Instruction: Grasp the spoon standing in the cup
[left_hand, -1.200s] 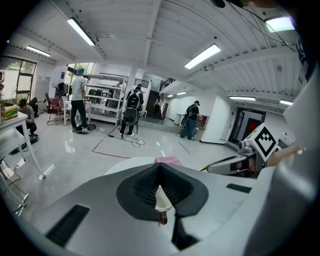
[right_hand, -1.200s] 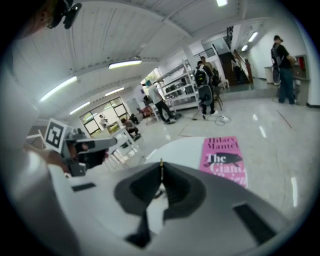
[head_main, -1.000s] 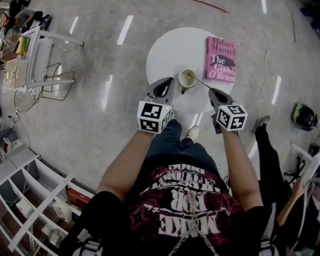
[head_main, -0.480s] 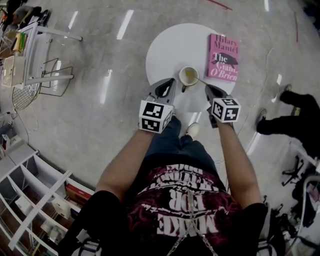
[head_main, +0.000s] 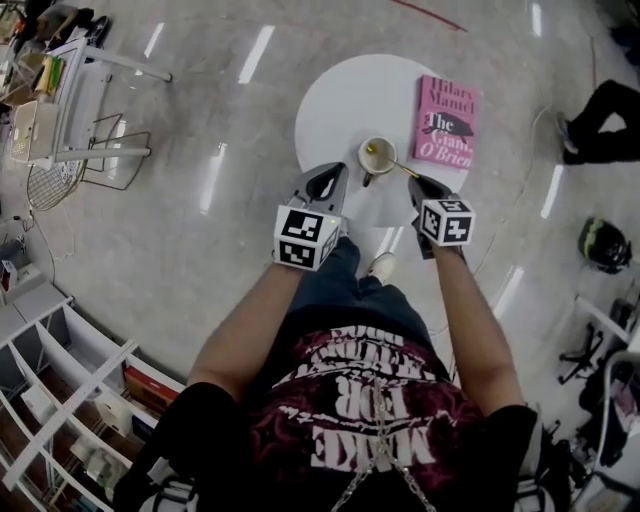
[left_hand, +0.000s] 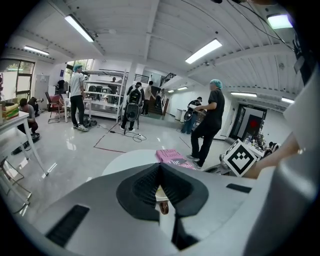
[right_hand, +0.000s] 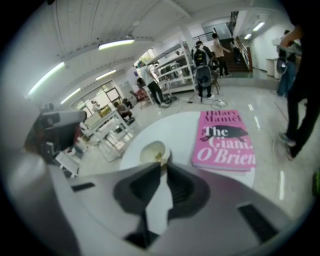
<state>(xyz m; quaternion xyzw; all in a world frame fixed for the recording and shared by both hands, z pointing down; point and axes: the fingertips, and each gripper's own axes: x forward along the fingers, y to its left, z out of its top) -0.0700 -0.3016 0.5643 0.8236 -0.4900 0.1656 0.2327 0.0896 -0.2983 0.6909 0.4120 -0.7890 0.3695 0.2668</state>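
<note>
Logged cup (head_main: 376, 155) about mid-desk, slightly toward near edge of round white desk (head_main: 335, 100). Found spoon (head_main: 395, 163) standing in it, bowl end down, handle slanting out over rim toward near-right edge. Noted pink book (head_main: 443, 120) flat along far-right edge, beside cup but apart, clear of the approach.

Read left tongs (head_main: 338, 168) as clenched at the tips on nothing, parked just short of cup on near-left side. Glimpsed cup through slit behind tips in left gripper view. Judged as standby, away from the spoon side.

Read right tongs (head_main: 415, 182) as released by a narrow slit, aimed at cup along line of handle, tips right at handle's free end in head view. Could not make out handle between tips in right gripper view: blurred. Judged near-right approach as dictated by lean of handle: free end offered there, no reaching over cup.

Not yet counted as grasped. Next, as judged: centre handle in slit, clench gently, avoid sideways push likely to tip cup.
</note>
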